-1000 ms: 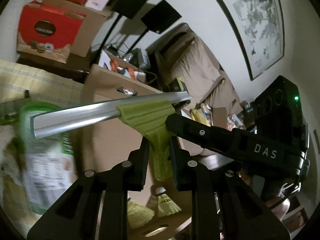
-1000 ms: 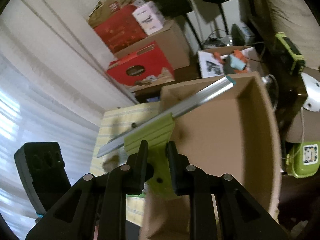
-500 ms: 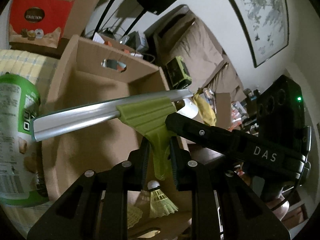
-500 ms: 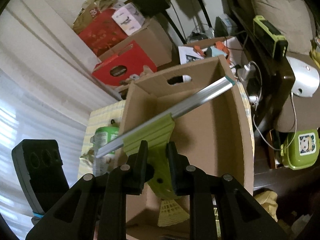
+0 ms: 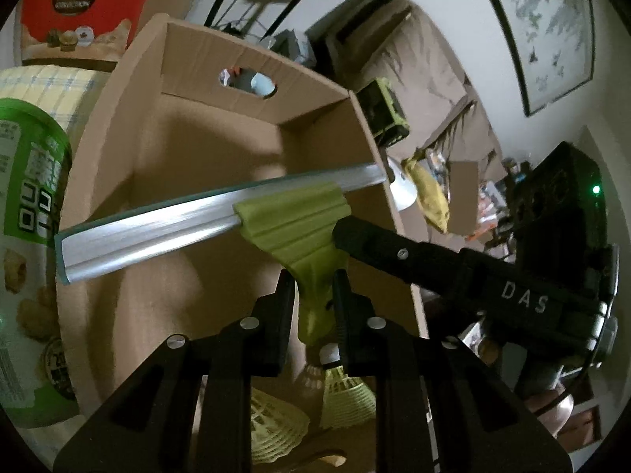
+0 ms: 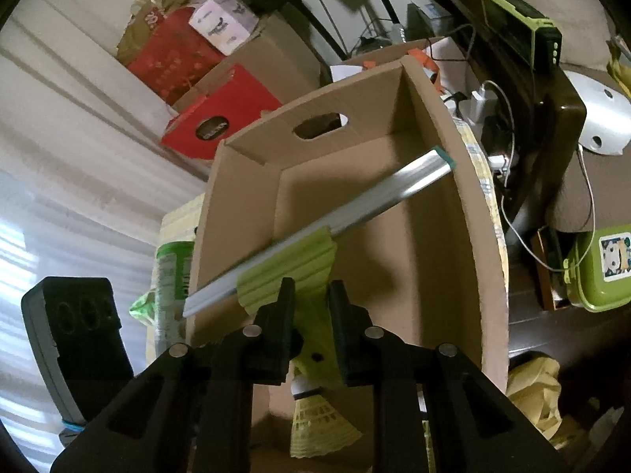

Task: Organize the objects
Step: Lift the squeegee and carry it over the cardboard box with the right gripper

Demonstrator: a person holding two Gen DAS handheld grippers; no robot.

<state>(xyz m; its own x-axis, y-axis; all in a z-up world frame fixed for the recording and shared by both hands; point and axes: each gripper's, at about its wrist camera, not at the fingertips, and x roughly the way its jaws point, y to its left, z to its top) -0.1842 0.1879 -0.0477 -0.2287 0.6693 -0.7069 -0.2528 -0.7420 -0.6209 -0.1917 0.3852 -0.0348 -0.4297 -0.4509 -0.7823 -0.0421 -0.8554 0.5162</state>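
Both tools, left [image 5: 311, 307] and right [image 6: 309, 315], clamp squeegee [image 5: 221, 213] handle. Since a sec ago, squeegee's dropped over cardboard box [image 5: 378, 181] opening; shuttlecocks [image 6: 315, 418] already inside. Placement imminent.

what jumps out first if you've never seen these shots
A green-handled squeegee with a silver blade, its handle clamped by both the left gripper and the right gripper, hangs over an open cardboard box. Yellow shuttlecocks lie on the box floor, and a green snack can stands outside its left wall.
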